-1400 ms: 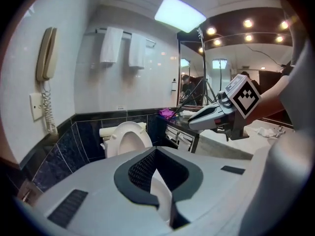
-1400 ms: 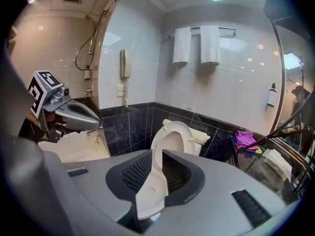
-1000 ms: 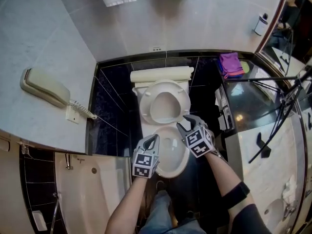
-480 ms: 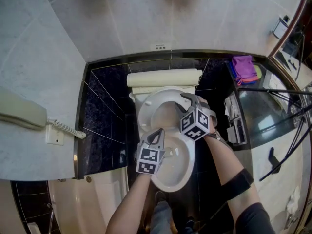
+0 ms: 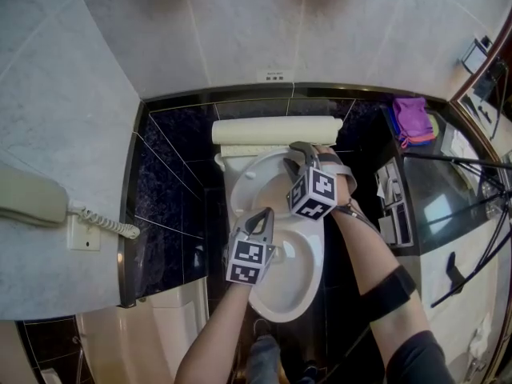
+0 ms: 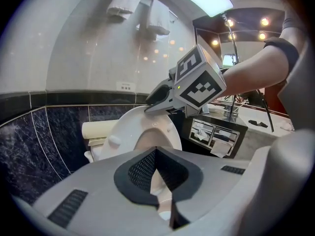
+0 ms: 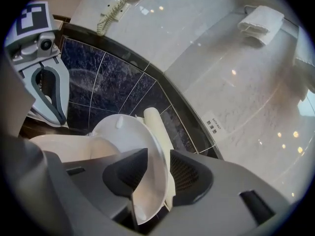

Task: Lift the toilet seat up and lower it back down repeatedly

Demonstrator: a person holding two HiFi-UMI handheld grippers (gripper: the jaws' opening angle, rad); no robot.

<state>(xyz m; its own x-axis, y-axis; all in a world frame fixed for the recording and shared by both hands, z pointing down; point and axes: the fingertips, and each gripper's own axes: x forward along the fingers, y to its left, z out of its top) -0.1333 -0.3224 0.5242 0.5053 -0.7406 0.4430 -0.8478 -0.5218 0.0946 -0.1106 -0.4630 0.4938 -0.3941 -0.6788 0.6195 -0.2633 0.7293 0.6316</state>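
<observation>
The white toilet seat [image 5: 242, 176] stands raised above the bowl [image 5: 294, 282], leaning toward the cream lid [image 5: 276, 130] behind it. My right gripper [image 5: 294, 155] is at the seat's upper right edge. In the right gripper view the seat's rim [image 7: 143, 154] runs between the jaws of that gripper [image 7: 156, 170]; the jaws are closing, with a thin gap still beside the right pad [image 7: 184, 173]. My left gripper [image 5: 262, 216] hovers over the bowl's left side, shut and holding nothing. The left gripper view shows its tips [image 6: 156, 154] together, with the seat [image 6: 130, 127] ahead.
Dark tiled walls flank the toilet. A wall phone [image 5: 32, 200] hangs at the left. A bathtub [image 5: 136, 334] lies at the lower left. To the right sit a metal paper holder [image 5: 394, 206], a purple cloth [image 5: 414, 117] and a tripod [image 5: 468, 214].
My right gripper has moved from beside the bowl's right rim up to the raised seat's top edge. The left gripper has stayed over the bowl. The head view has shifted.
</observation>
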